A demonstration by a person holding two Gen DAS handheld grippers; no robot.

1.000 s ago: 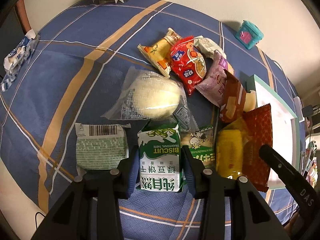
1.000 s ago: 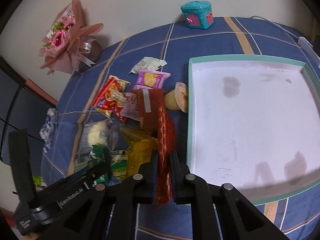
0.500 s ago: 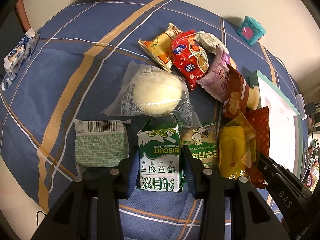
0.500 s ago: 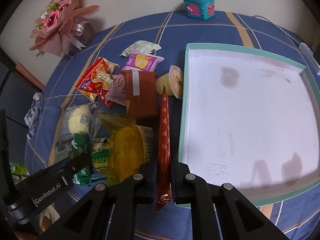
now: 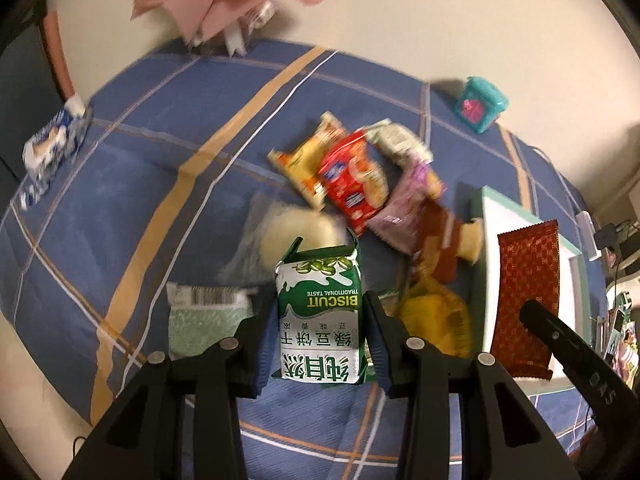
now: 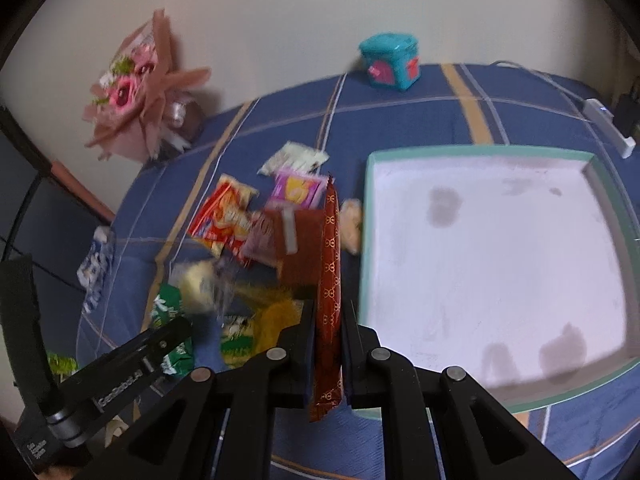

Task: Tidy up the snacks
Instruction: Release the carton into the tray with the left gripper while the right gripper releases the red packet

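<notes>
1. Green biscuit packet sat clamped between the closed fingers of the left gripper, lifted off the blue checked cloth.
2. Red patterned packet was pinched edge-on by the right gripper, just beside the tray.
3. Other snacks lay heaped on the cloth near the tray.

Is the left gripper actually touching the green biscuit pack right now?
Touching. The left wrist view shows the left gripper closed on the green biscuit pack, both blue pads pressed against its sides with no gap.
</notes>
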